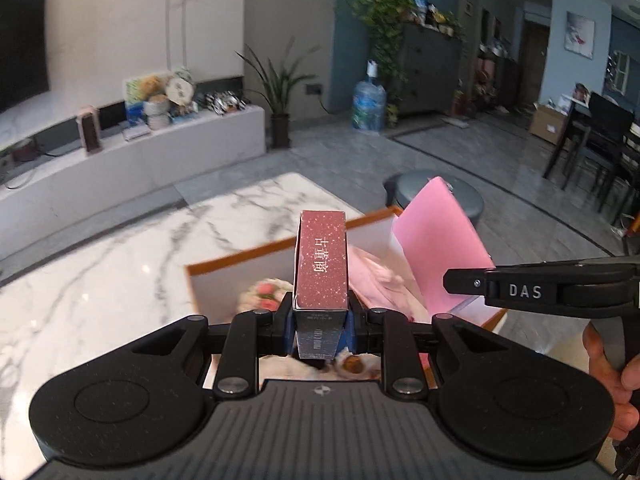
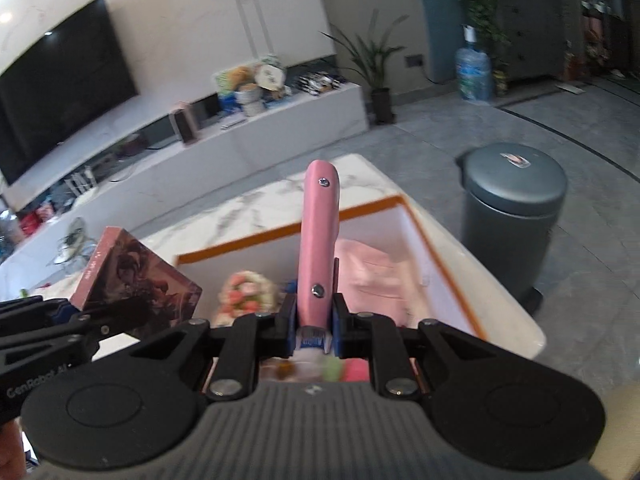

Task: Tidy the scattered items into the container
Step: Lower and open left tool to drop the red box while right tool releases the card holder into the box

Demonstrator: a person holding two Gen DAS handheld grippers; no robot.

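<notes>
Left gripper (image 1: 320,320): jaws pressed on red box (image 1: 320,264), held upright, above near edge of container (image 1: 248,254). Right gripper (image 2: 316,322): jaws pinching pink case (image 2: 318,236) by its lower end, case standing up and away from camera, likewise over container. In left view, pink case (image 1: 436,244) leaning above container's right half, right gripper (image 1: 452,280) beside it; in right view, red box (image 2: 136,280) off to left, just outside container's left wall.

Container (image 2: 436,240): white inside, orange rim, set on marble table (image 1: 100,264). Contents so far: floral bundle (image 1: 266,294) at left, pink cloth or packet (image 2: 372,276) at right; further small items at near end, blurred, not identifiable.

Step in hand, by judgement: both items carried to drop point, neither released. Next move calls for lowering each into free space, box toward middle or left, case toward right, then spreading jaws. Case tall and thin, likely to topple on release; better laid flat. Box needs shifting right before release, or risks landing on rim.

Obstructions: two grippers close together over one opening, risk of collision; floral bundle and pink cloth already taking floor space.

Beyond table: grey bin (image 2: 516,208) on floor just past table's far corner; TV bench (image 1: 160,140) with clutter; potted plant (image 1: 280,92); water jug (image 1: 368,104); dark cabinet (image 1: 428,68) with trailing ivy; chairs (image 1: 600,148) at far right.
</notes>
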